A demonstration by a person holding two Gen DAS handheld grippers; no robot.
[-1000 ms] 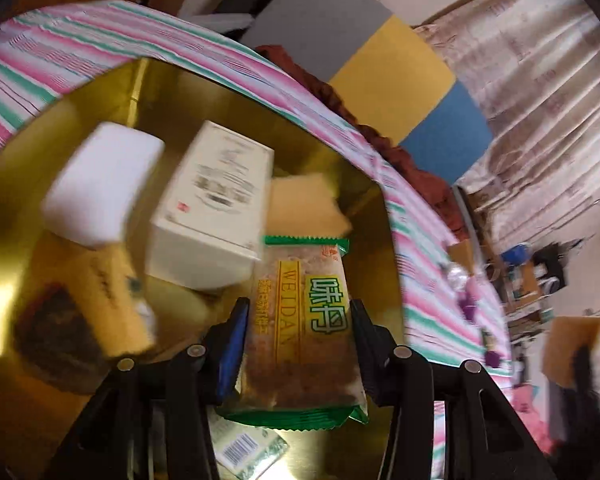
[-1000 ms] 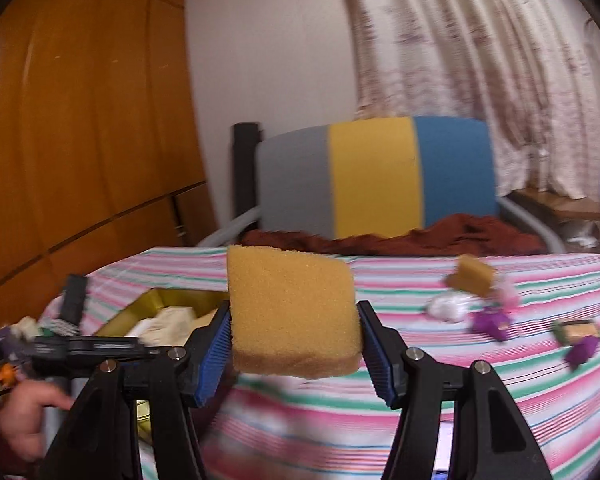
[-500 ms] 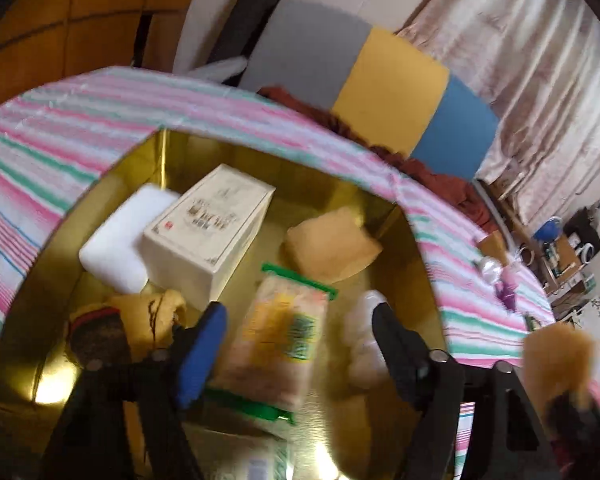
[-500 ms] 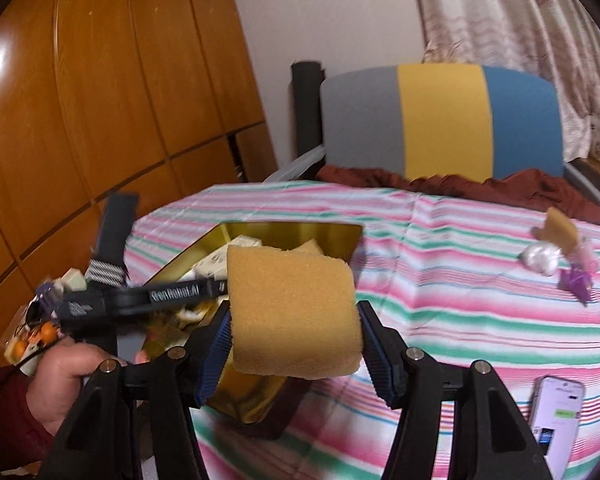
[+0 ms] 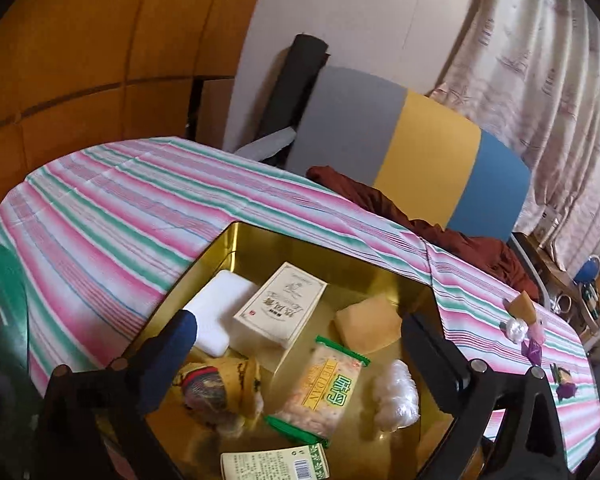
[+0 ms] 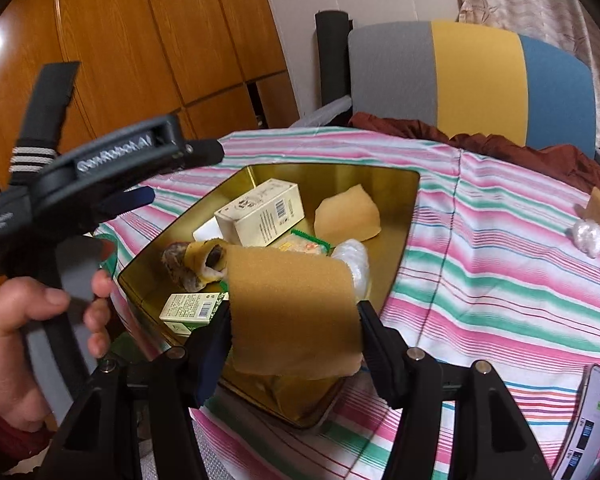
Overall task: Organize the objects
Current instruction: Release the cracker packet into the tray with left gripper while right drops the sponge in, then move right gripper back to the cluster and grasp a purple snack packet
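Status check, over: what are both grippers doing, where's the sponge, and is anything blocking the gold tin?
Left gripper jaws opening, empty, above snack packet in gold tin. Right gripper shut on sponge, over tin's near edge. Tin crowded; left gripper alongside.

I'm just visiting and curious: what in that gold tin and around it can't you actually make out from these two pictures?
- Right wrist view: the held sponge hides the gold tin's near floor.
- Left wrist view: the green-and-white box is cut off by the bottom edge.
- Right wrist view: the phone is clipped at the edge, its screen text too small.
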